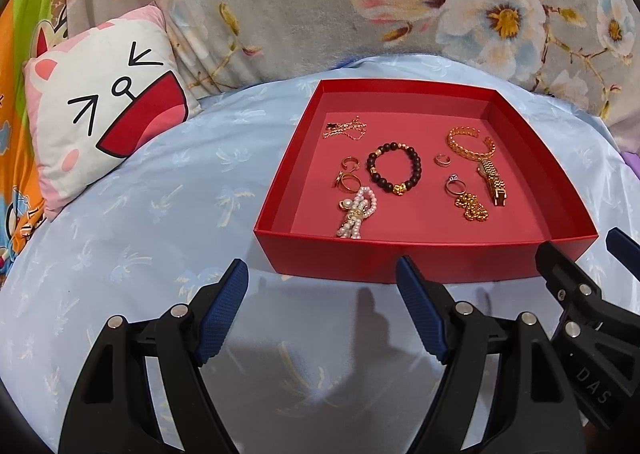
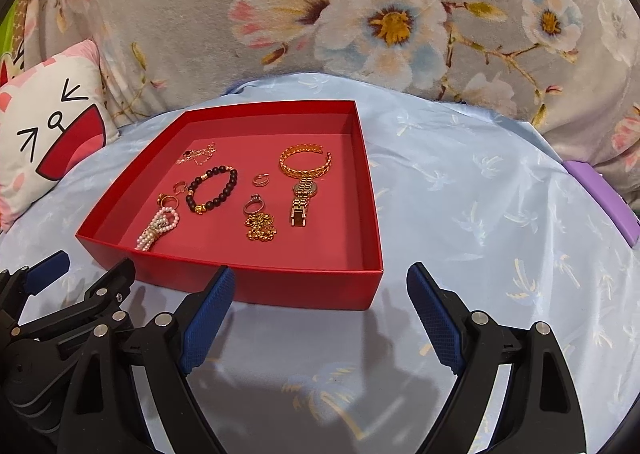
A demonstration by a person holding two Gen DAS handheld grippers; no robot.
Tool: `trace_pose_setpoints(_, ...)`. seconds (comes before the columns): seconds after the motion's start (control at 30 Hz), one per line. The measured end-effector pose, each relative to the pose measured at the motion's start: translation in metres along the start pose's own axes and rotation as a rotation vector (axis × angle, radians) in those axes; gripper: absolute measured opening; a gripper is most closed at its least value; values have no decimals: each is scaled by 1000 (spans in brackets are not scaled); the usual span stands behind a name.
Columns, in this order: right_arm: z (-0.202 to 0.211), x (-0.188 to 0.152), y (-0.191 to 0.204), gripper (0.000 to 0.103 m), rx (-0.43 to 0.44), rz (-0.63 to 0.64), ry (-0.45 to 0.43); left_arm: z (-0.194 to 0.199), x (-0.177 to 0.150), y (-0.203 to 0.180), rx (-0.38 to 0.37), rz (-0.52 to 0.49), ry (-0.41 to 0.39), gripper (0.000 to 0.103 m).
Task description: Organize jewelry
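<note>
Both wrist cameras sit low over the pale blue bedsheet (image 1: 140, 214), facing twelve o'clock, near the shallow red cardboard tray (image 1: 400, 258). Left view holds it at one o'clock, right view (image 2: 256, 282) at eleven; both share it.

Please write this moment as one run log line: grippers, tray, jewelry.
left gripper: open, empty | right gripper: open, empty | both short of red tray | jewelry: all in tray, bead bracelet in the middle
</note>
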State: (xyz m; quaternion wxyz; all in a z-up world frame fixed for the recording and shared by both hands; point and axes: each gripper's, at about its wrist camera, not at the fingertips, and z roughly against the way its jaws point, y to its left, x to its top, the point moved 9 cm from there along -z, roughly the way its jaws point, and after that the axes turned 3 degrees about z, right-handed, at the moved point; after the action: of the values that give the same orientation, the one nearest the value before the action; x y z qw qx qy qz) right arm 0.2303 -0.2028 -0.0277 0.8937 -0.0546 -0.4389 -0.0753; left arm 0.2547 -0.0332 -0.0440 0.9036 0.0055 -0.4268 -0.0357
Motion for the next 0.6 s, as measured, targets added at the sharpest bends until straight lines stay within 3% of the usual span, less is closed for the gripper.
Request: trace_pose_setpoints(0.6,0,0,-2,86,-6,-2,-6,0,0,0,8,-8,0,74)
